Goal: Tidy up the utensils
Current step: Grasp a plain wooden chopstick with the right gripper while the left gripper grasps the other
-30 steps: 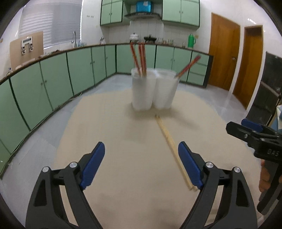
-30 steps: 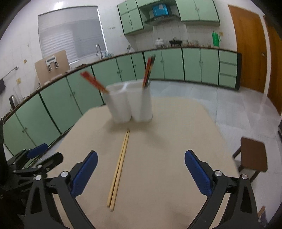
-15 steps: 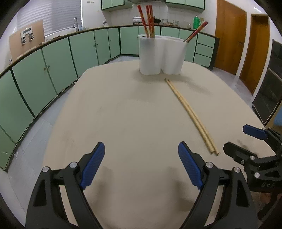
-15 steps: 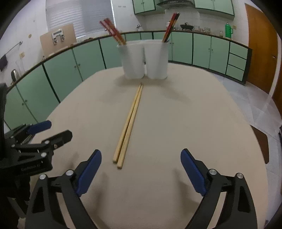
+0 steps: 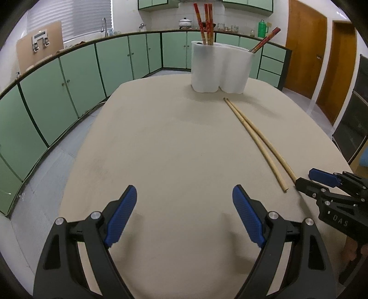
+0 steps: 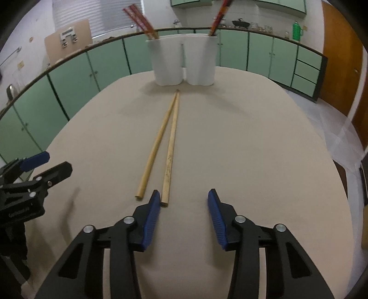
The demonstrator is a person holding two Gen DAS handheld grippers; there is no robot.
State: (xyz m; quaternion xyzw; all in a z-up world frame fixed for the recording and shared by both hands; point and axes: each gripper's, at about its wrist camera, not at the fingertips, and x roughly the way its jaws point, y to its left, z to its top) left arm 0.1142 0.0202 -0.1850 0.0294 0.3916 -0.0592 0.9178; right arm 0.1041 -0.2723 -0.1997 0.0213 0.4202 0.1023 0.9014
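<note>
Two pale wooden chopsticks (image 6: 169,147) lie side by side on the beige table (image 6: 253,149), pointing at a white two-compartment holder (image 6: 185,62) at the far end. Red chopsticks (image 6: 140,21) stand in both compartments. The pair also shows in the left wrist view (image 5: 255,138), as does the holder (image 5: 220,66). My right gripper (image 6: 183,197) is open, low over the table, its left finger just beside the near chopstick ends. My left gripper (image 5: 184,195) is open and empty over bare table, left of the chopsticks.
Green kitchen cabinets (image 5: 69,87) curve around the room beyond the table's far and left edges. Wooden doors (image 5: 303,46) stand at the right. The right gripper shows in the left wrist view (image 5: 322,181); the left gripper shows in the right wrist view (image 6: 39,170).
Both grippers have dropped low over the table. The right gripper has narrowed its opening and moved up to the near ends of the chopsticks. The chopsticks have not moved.
</note>
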